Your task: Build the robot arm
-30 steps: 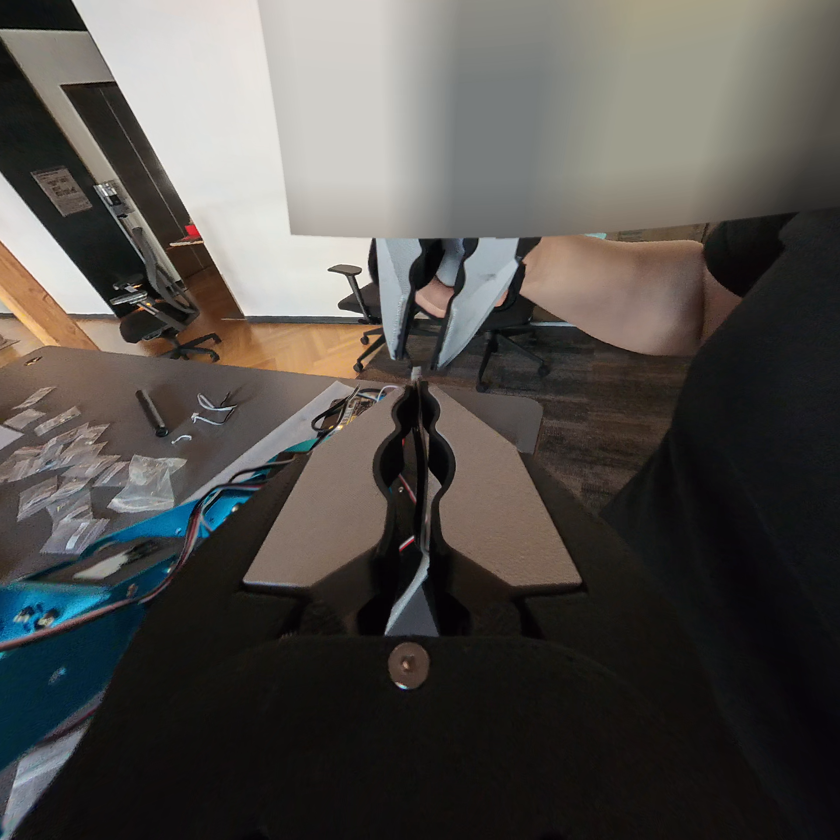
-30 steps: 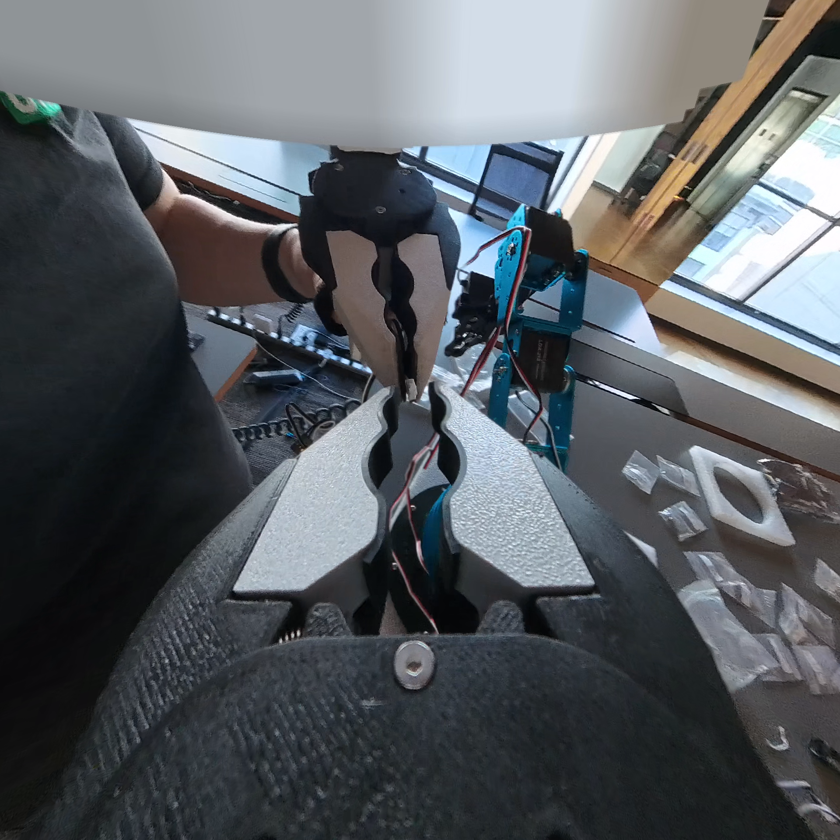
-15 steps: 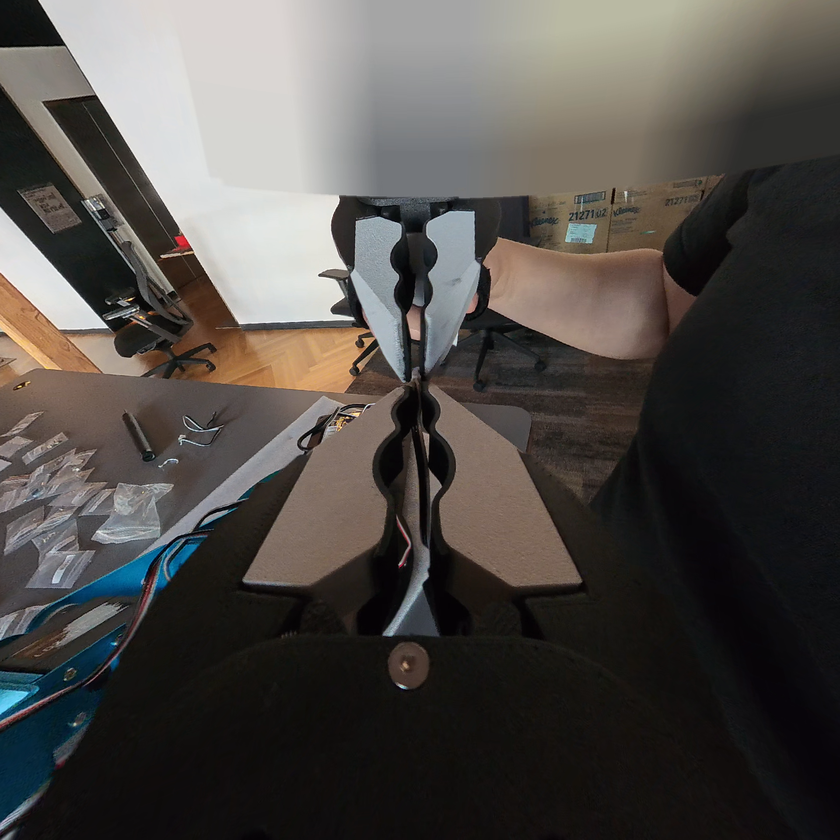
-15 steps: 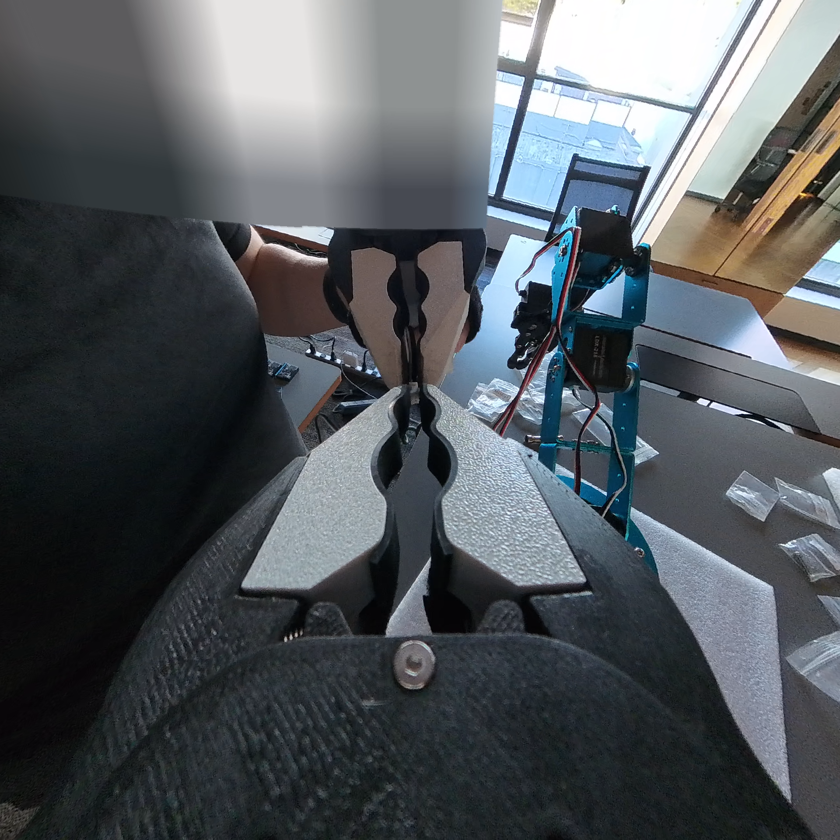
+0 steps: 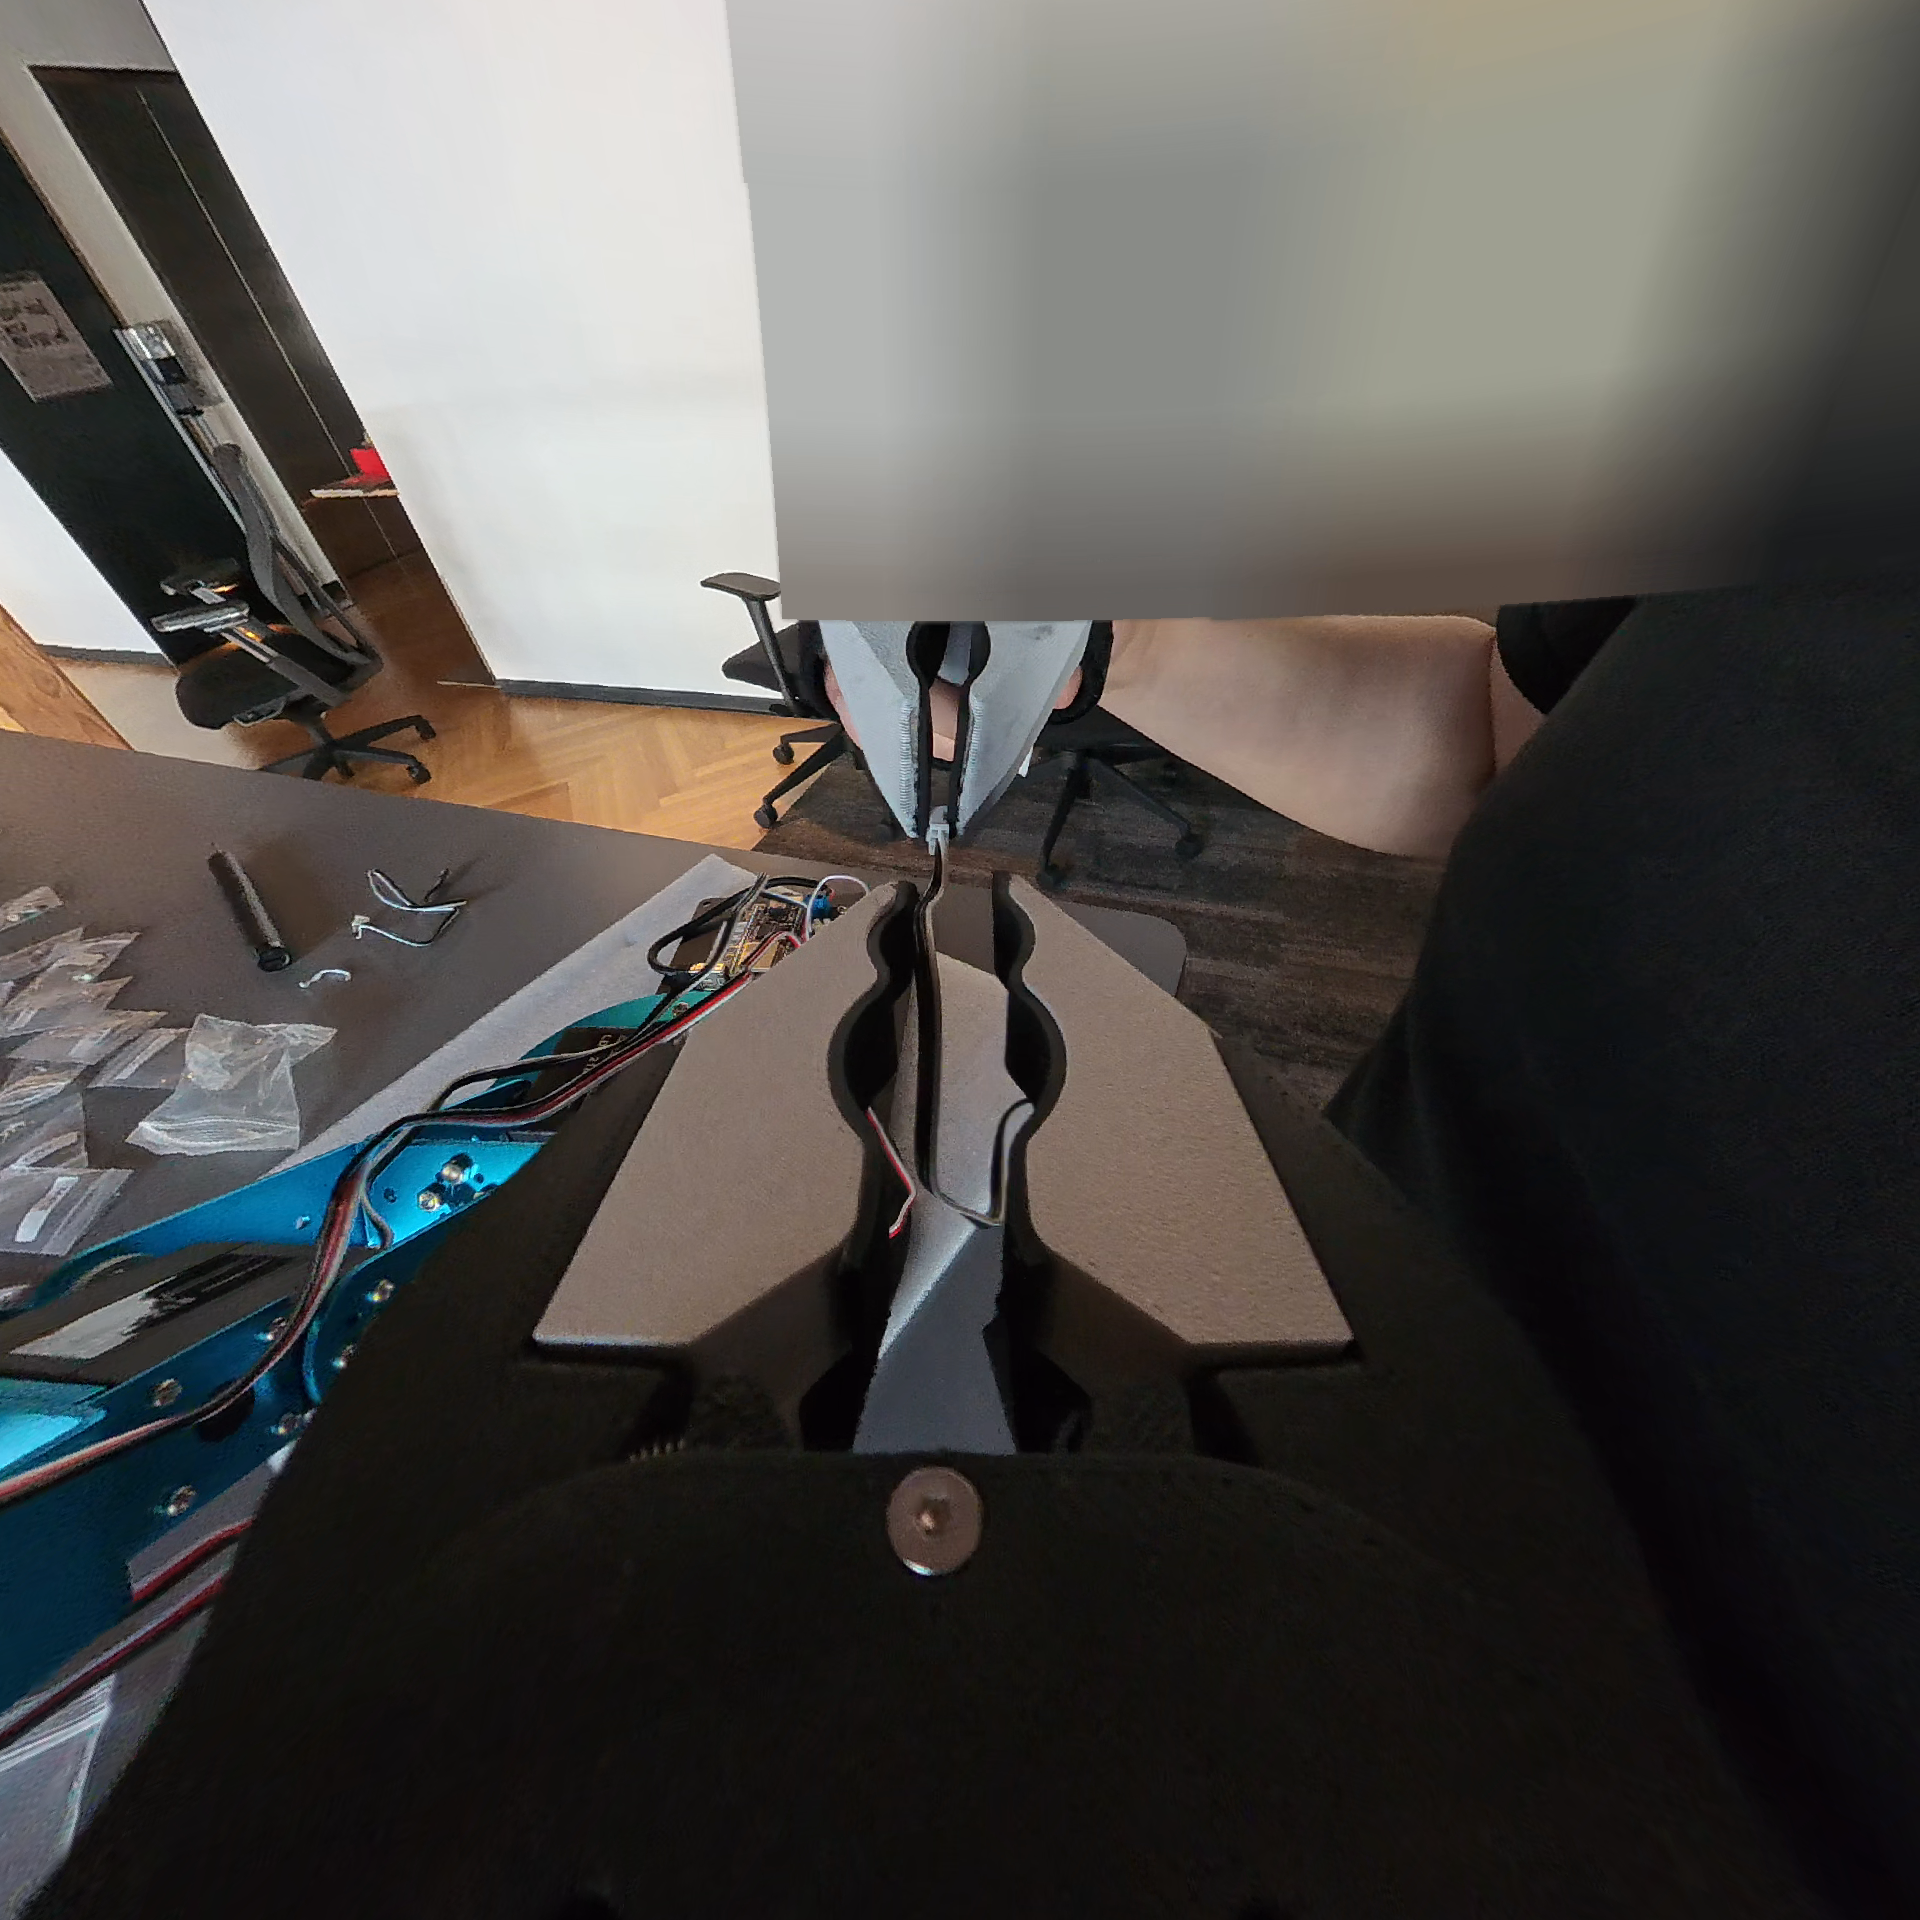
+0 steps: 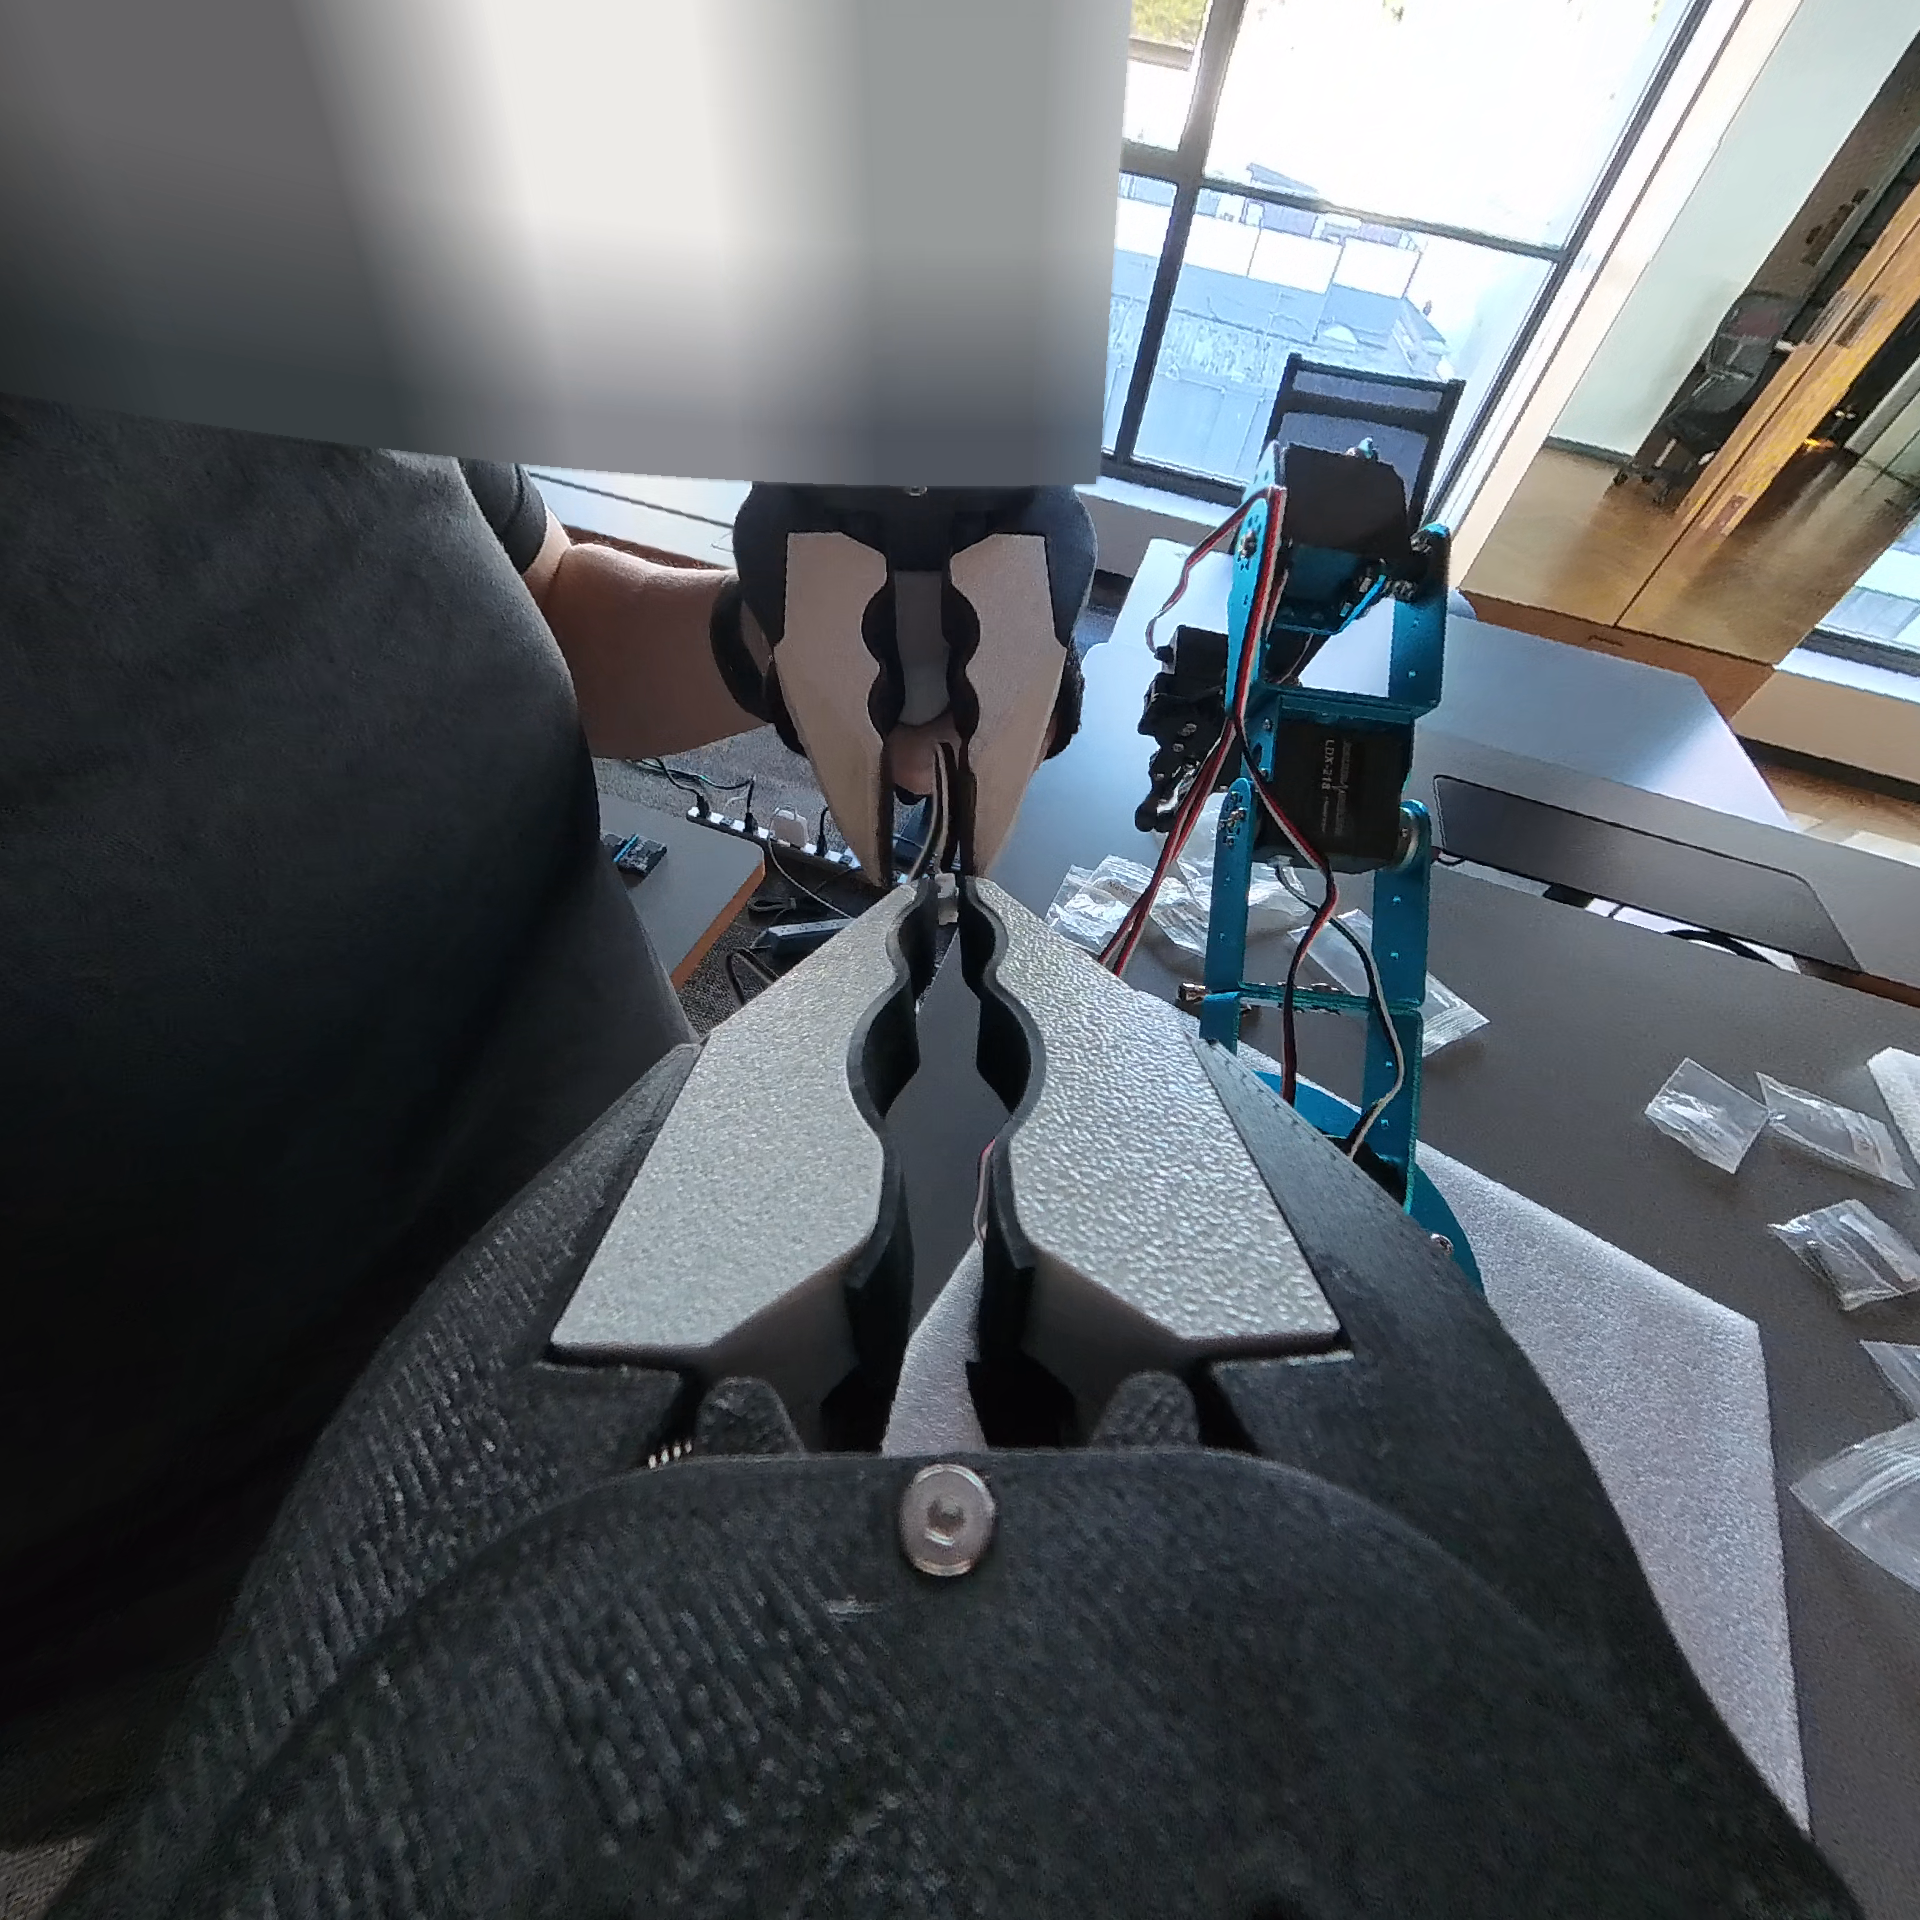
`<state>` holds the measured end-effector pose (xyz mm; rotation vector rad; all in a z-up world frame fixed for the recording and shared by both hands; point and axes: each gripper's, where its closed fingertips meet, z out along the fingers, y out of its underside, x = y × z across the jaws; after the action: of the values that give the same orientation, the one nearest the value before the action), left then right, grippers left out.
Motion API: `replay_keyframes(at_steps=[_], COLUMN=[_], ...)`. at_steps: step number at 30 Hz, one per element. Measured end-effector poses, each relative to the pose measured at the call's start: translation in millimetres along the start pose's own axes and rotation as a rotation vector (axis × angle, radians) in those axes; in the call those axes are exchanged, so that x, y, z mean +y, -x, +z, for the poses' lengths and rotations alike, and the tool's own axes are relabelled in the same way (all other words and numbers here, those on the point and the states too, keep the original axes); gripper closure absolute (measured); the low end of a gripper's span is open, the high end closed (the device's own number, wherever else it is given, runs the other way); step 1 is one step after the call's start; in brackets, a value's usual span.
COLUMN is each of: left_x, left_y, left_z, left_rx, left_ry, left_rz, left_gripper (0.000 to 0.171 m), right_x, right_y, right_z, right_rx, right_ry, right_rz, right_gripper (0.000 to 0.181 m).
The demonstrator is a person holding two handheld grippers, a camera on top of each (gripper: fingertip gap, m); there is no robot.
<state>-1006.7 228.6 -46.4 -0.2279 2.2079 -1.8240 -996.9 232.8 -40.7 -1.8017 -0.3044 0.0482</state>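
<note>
Large blurred patches cover the upper part of both views, hiding the base of each far tool; the blue robot arm (image 5: 260, 1236) is cut off at the left edge, and beside it the clear bags' (image 5: 223, 1081) contents are too small to identify.

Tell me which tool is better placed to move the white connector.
Probably right: the right tool pinches the white connector at its tips; the left tool stands open around the wire.

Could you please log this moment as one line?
left gripper: open, cable passes through | right gripper: shut on connector | blue arm: upright on foam
</note>
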Motion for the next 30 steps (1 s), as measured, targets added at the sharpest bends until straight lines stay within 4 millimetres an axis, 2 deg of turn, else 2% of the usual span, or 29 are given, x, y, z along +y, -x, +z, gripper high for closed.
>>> replay_keyframes(at_steps=[4,9,12,15,17,21,23,27,30], left_x=[1,5,6,2,1,9,12,32,47], left_y=[6,17,14,7,4,-5,-9,-1,8], left_z=[-6,-23,-26,-19,-8,33,54,99,124], left_rx=[-0.023,-0.076,-0.052,-0.011,-0.015,-0.018,-0.048,-0.194,-0.298], left_ry=[0.006,0.012,-0.004,-0.051,-0.078,-0.076,-0.090,-0.087,-0.085], left_rz=[-0.023,-0.118,-0.233,-0.348,-0.371,-0.459,-0.476,-0.485,-0.490], left_gripper=[0.151,0.146,0.140,0.137,0.136,0.135,0.142,0.171,0.171], right_x=[4,0,-5,-8,-6,-5,1,18,37], right_y=[-6,-15,-20,-22,-24,-35,-45,-67,-81], right_z=[-4,-19,-33,-45,-53,-70,-78,-84,-77], right_rx=[0.021,0.066,0.105,0.125,0.135,0.107,0.081,-0.035,-0.126], right_ry=[0.013,-0.019,-0.039,-0.043,-0.034,-0.062,-0.059,-0.084,-0.065], right_rz=[-0.013,-0.037,-0.073,-0.111,-0.158,-0.189,-0.218,-0.167,-0.131], right_gripper=[0.179,0.180,0.180,0.180,0.180,0.180,0.180,0.180,0.180])
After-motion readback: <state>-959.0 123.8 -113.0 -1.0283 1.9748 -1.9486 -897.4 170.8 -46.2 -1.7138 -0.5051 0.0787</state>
